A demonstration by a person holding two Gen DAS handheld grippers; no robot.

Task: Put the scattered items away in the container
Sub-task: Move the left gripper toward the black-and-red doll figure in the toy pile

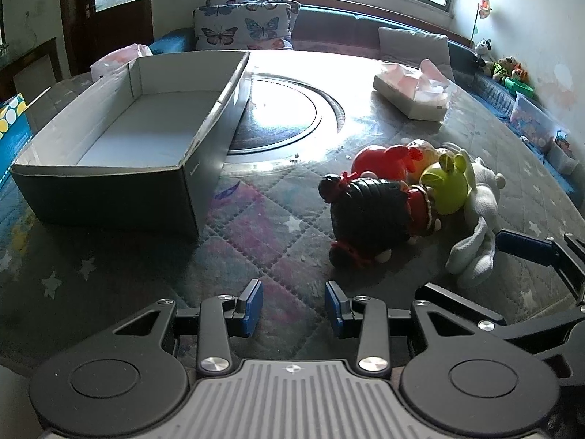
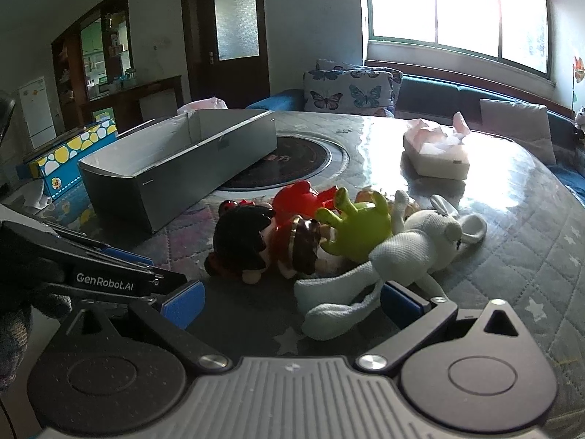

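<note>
An empty grey cardboard box (image 1: 109,168) (image 2: 175,168) stands on the quilted table. A pile of toys lies to its right: a black-haired doll (image 1: 369,212) (image 2: 245,237), a red toy (image 1: 380,161) (image 2: 296,197), a green frog toy (image 1: 446,183) (image 2: 354,226) and a white knitted rabbit (image 1: 475,226) (image 2: 402,245). My left gripper (image 1: 294,307) is open and empty, just short of the doll. My right gripper (image 2: 290,303) is open wide, its fingers either side of the rabbit's legs.
A tissue box (image 1: 409,91) (image 2: 435,153) sits at the far right of the table. A round hob plate (image 1: 278,117) is set in the table's middle. A blue and yellow carton (image 2: 62,164) stands left of the grey box. Cushions and a bench lie beyond.
</note>
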